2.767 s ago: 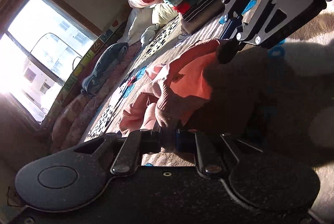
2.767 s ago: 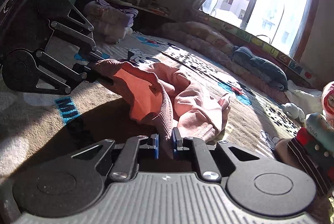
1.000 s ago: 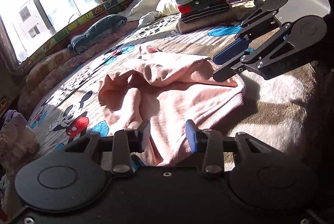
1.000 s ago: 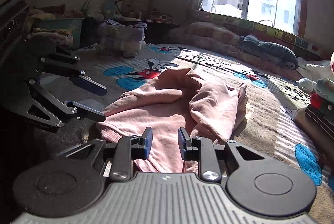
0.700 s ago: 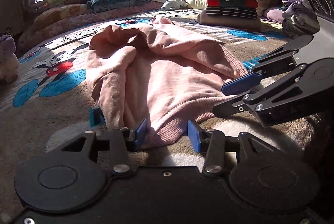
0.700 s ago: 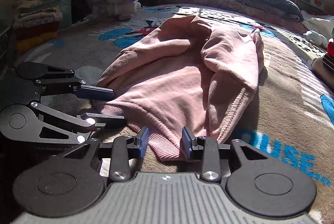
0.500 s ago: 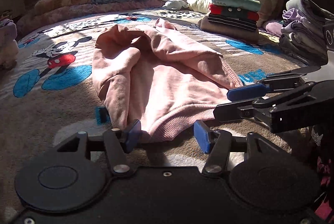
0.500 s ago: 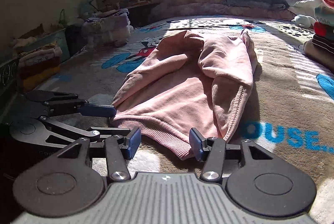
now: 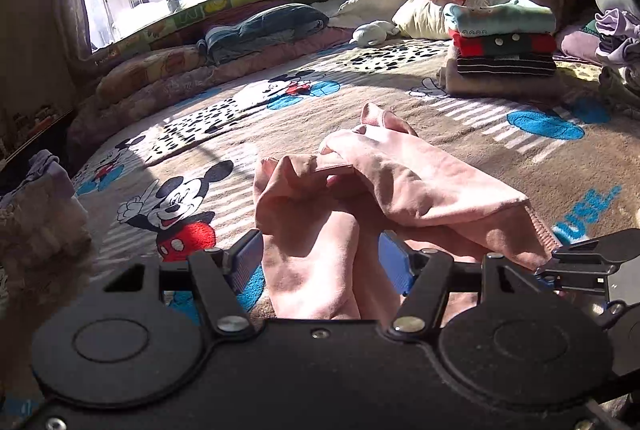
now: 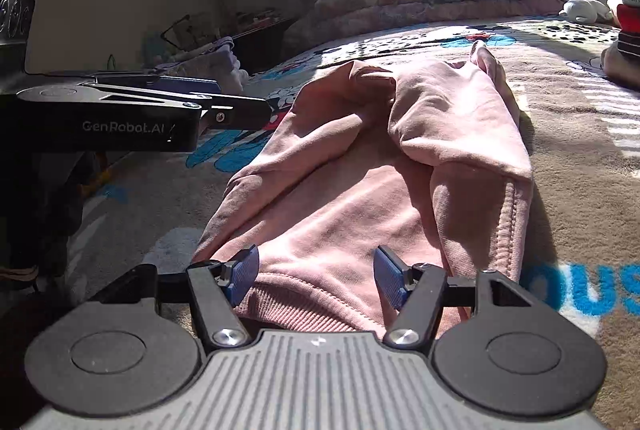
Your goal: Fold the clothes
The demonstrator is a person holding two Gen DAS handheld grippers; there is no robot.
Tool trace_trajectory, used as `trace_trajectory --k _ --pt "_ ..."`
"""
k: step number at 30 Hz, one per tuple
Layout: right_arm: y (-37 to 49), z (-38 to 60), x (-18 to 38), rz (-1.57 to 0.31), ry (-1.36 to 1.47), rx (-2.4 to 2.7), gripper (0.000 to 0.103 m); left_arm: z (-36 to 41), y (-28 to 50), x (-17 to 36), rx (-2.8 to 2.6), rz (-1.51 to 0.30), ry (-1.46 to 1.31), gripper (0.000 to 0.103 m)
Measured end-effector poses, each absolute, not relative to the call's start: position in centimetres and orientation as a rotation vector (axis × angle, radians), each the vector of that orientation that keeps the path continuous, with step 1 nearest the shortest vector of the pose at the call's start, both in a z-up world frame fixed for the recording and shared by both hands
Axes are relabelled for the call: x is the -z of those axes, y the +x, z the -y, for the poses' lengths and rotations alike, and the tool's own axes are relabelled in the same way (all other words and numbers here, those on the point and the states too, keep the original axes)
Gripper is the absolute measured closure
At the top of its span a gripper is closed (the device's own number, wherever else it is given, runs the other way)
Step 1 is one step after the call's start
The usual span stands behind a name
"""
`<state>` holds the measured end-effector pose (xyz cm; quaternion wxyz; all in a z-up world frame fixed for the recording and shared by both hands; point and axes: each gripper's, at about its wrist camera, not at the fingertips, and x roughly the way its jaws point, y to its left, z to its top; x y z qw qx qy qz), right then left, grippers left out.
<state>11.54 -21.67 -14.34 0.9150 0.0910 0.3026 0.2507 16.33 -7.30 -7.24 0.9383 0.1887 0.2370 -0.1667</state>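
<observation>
From my end, the pink sweatshirt [image 10: 360, 189] is lying crumpled on the cartoon-mouse blanket [image 9: 360, 101] that covers the bed, and both grippers are sitting right at its near edge.

Right gripper [image 10: 316, 272] is spread wide with nothing in it. The ribbed hem of the sweatshirt runs across right between its blue pads [image 10: 242, 272], low down against the blanket, but neither pad is touching cloth as far as I can see. The rest of the garment stretches away from it toward the window, with a folded-over lump on the right side.

Left gripper [image 9: 320, 262] is also wide, holding nothing. A hanging bunch of pink fabric sits in the gap between its fingers, closer to the left pad than the right one. Can't tell if it's actually brushing the pad. In the right wrist view this gripper [image 10: 240, 109] comes in from the left, near the far left edge of the sweatshirt.

The other gripper [image 9: 580, 266] pokes in at the right edge of the left wrist view, just beside the stitched edge of the sweatshirt.

Far right on the bed there's a stack of folded clothes [image 9: 504, 49], well apart from the sweatshirt.
</observation>
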Motion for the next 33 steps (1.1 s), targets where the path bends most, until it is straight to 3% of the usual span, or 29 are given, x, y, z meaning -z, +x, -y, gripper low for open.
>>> trace_trajectory --k 2,4,9,17,19,20,21,22,33 --pt "11.5 20.8 14.5 -0.63 0.14 -0.55 0.015 8.3 18.1 7.1 0.334 -0.46 0.471 0.041" --pt "11.5 19.8 14.6 -0.649 0.081 -0.589 0.0 9.1 19.4 7.2 0.347 -0.446 0.545 0.046" --pt "11.6 19.1 14.7 -0.671 0.034 -0.602 0.0 12.3 21.9 10.1 0.358 -0.378 0.913 0.058" --pt "11.9 19.9 14.8 -0.667 0.095 -0.63 0.0 15.6 25.3 13.8 0.388 -0.335 1.225 0.059" --pt "11.9 20.0 14.8 -0.665 0.103 -0.632 0.0 15.9 26.2 13.8 0.373 -0.359 1.218 0.063" --pt "11.9 20.1 14.8 -0.664 0.111 -0.635 0.0 16.0 26.7 13.8 0.365 -0.371 1.214 0.081" --pt "11.9 20.2 14.8 -0.663 0.12 -0.638 0.0 16.2 27.2 13.7 0.358 -0.383 1.21 0.092" --pt "11.9 20.4 14.8 -0.662 0.13 -0.641 0.0 16.3 27.6 13.7 0.35 -0.395 1.202 0.097" --pt "12.5 22.3 14.8 -0.655 0.266 -0.669 0.0 8.7 25.8 -0.4 0.267 -0.436 0.513 0.098"
